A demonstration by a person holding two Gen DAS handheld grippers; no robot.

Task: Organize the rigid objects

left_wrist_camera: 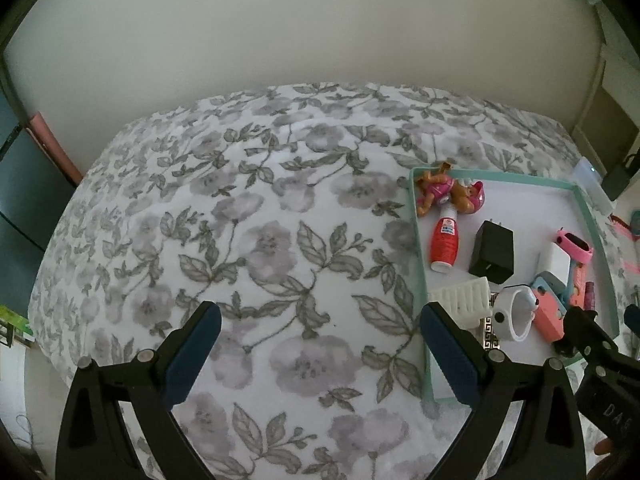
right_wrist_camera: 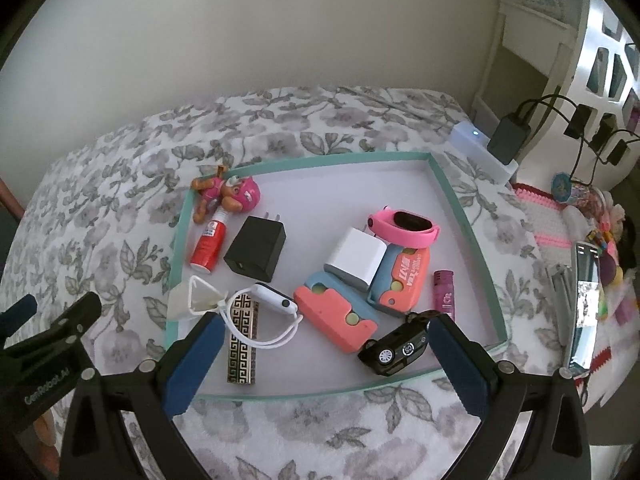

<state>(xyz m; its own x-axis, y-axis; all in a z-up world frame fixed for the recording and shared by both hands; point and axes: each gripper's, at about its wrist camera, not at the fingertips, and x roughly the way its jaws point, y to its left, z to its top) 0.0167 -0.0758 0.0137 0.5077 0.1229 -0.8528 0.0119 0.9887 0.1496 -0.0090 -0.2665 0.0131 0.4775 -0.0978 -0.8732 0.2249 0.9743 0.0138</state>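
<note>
A shallow tray with a teal rim (right_wrist_camera: 320,159) lies on the floral bedspread and holds the small rigid items. In it are a pink pup figure (right_wrist_camera: 224,194), a red bottle (right_wrist_camera: 208,246), a black charger (right_wrist_camera: 256,254), a white charger (right_wrist_camera: 356,258), a pink watch (right_wrist_camera: 408,226), two coral-and-blue cases (right_wrist_camera: 336,314), a purple tube (right_wrist_camera: 444,294), a black toy car (right_wrist_camera: 394,346), a white watch (right_wrist_camera: 272,300) and a gold patterned bar (right_wrist_camera: 242,338). My right gripper (right_wrist_camera: 326,326) hangs open over the tray's near part, holding nothing. My left gripper (left_wrist_camera: 320,320) is open over the bare bedspread, left of the tray (left_wrist_camera: 417,240).
The bed (left_wrist_camera: 260,220) runs back to a plain wall. Right of the tray, a white power strip (right_wrist_camera: 484,152) with plugged adapters, a pink knitted mat (right_wrist_camera: 548,216) and several small colourful items crowd the bed's edge. The left gripper's tip (right_wrist_camera: 80,312) shows beside the tray.
</note>
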